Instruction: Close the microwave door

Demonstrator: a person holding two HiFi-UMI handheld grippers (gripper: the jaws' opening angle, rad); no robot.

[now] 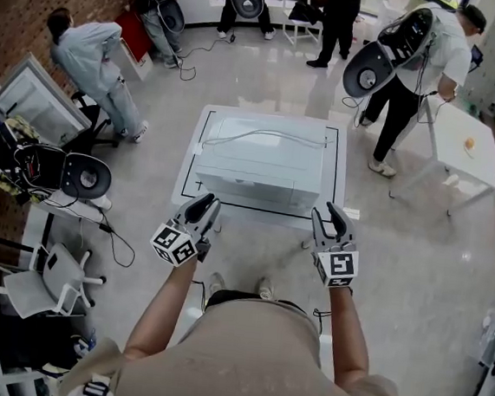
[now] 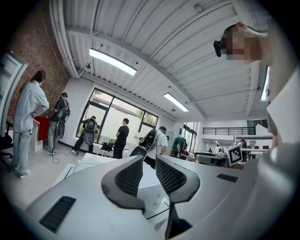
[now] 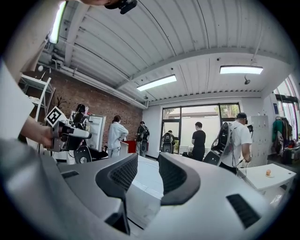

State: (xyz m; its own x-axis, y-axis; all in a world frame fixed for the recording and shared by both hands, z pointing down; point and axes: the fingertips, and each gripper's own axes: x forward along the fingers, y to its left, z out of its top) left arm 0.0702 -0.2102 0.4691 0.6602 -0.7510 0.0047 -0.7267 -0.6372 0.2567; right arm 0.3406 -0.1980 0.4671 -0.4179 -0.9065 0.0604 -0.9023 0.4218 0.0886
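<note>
The white microwave (image 1: 259, 163) stands on a small white table (image 1: 337, 193), seen from above; a grey cable lies across its top. Its near face looks flush, with no door leaf swung out. My left gripper (image 1: 202, 202) hovers off the table's near left corner and my right gripper (image 1: 330, 213) off the near right corner; neither touches the microwave. In the left gripper view the left gripper (image 2: 149, 163) has a narrow gap with nothing in it, and the microwave (image 2: 151, 185) shows beyond. The right gripper (image 3: 147, 161) likewise stands slightly apart and empty.
Several people stand around: one at the left (image 1: 95, 61), one at the right (image 1: 416, 78) by a white side table (image 1: 465, 153), others at the back. Office chairs (image 1: 53, 274) and floor cables (image 1: 117, 241) crowd my left.
</note>
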